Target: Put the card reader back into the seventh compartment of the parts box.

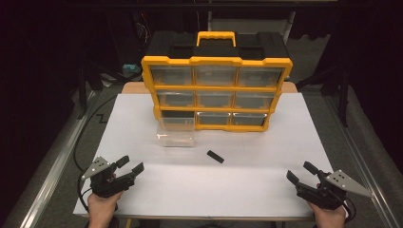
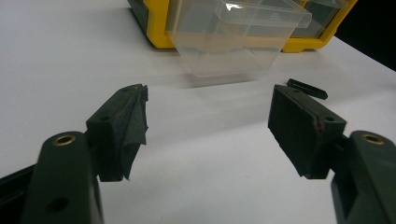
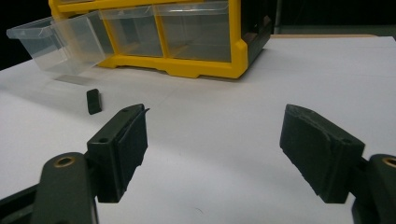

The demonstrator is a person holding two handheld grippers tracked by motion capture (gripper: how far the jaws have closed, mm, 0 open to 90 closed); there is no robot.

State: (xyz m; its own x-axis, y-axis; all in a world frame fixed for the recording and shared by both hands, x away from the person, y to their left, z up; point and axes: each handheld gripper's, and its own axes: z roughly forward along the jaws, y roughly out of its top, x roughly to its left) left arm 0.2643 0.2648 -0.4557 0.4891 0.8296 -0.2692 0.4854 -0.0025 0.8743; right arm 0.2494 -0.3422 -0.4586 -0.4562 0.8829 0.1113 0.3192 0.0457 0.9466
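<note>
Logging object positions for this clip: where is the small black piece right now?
In the high view the small black piece lies flat on the white table, near the middle, just right of the pulled-out clear drawer and in front of the yellow organizer.

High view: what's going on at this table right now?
A person holds a pair of tongs in each hand, the left tongs and right tongs, both open and empty, resting near the table's front corners. A yellow organizer stands at the back; its bottom-left clear drawer is pulled out onto the table. A small black piece lies loose in front of the organizer. Nothing is being gripped at this moment.
</note>
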